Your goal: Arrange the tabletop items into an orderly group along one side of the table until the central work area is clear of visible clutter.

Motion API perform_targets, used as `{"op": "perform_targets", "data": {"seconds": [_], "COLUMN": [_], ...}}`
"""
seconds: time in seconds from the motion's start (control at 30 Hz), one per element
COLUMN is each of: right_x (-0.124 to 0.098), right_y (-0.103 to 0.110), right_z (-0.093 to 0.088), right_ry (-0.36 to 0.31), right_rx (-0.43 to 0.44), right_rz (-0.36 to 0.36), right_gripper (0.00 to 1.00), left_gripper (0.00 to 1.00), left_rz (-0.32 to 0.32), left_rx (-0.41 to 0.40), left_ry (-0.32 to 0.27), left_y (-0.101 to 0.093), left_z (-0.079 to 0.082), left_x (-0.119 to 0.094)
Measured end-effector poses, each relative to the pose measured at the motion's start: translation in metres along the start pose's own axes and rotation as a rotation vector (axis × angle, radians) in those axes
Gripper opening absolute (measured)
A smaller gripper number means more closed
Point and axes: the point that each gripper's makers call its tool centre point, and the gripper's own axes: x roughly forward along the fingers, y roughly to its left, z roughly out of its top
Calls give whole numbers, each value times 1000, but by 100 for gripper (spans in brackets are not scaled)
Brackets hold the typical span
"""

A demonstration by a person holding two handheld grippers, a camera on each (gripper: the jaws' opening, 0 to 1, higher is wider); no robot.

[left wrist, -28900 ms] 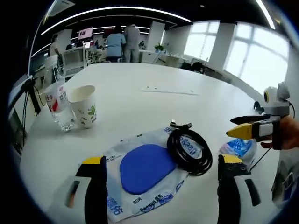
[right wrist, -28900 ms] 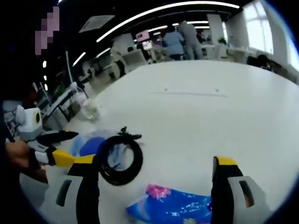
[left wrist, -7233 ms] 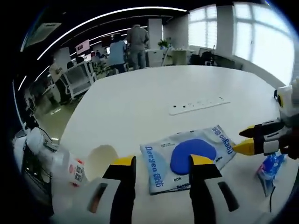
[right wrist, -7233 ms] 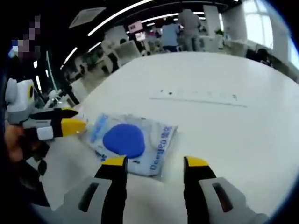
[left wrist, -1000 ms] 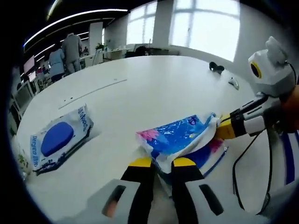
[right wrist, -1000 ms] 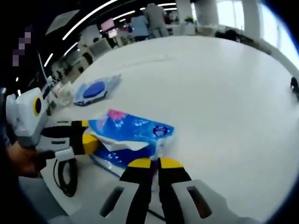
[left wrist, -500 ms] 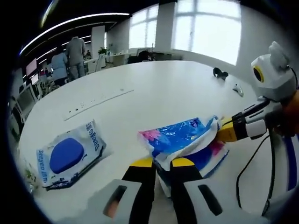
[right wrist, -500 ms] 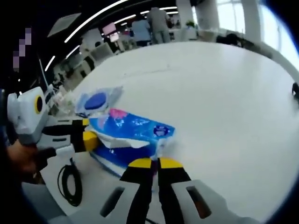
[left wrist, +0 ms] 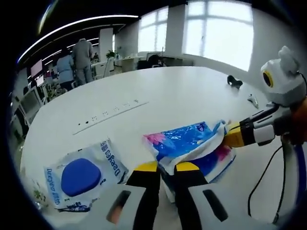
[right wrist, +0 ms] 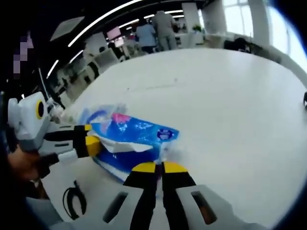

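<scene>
Both grippers clamped on one blue tissue pack (left wrist: 192,143), carried clear of the white table (left wrist: 158,96); left gripper (left wrist: 162,167) pinched shut on the loose wrapper at the pack's near edge, right gripper (left wrist: 229,135) nipping the opposite corner, seen from the left gripper view; from the right gripper view, right gripper (right wrist: 155,167) closed on a thin tail of film, left gripper (right wrist: 88,139) holding the far end of the tissue pack (right wrist: 134,139)

Held only by slack plastic at both ends, not by the body of the pack; likely to tear or slip free if the two hands pulled apart or moved out of step; likely to sag and spill loose sheets if one grip let go first

Wet-wipes pouch (left wrist: 84,172) with a blue lid lying flat on the table, near the pack on the left; could be knocked or overlapped if the pack came down without a gap, spoiling a tidy row

Coiled black cable (right wrist: 74,199) lying near the table edge in the right gripper view; could snag a lowered gripper; power strip (left wrist: 110,115) lying further off, well apart from the pack
</scene>
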Motion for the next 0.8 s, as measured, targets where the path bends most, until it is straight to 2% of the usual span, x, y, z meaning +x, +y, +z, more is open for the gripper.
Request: {"op": "perform_targets", "data": {"seconds": [0.23,0.37,0.73,0.8], "right_x": [12,19,40,44], "right_y": [0,-2,-4,-4], "right_z": [15,18,31,33], "right_ry": [-10,-5,2,4], "right_rx": [14,15,17,14], "right_rz": [3,-1,7,9], "right_gripper": [0,0,0,0], "left_gripper": [9,9,9,9], "left_rz": [17,17,34,33], "left_rx": [-10,-50,-68,-93], "left_ry": [-2,1,19,18], "left_y": [12,18,36,40], "left_z": [7,7,9,10], "left_x": [7,11,26,28]}}
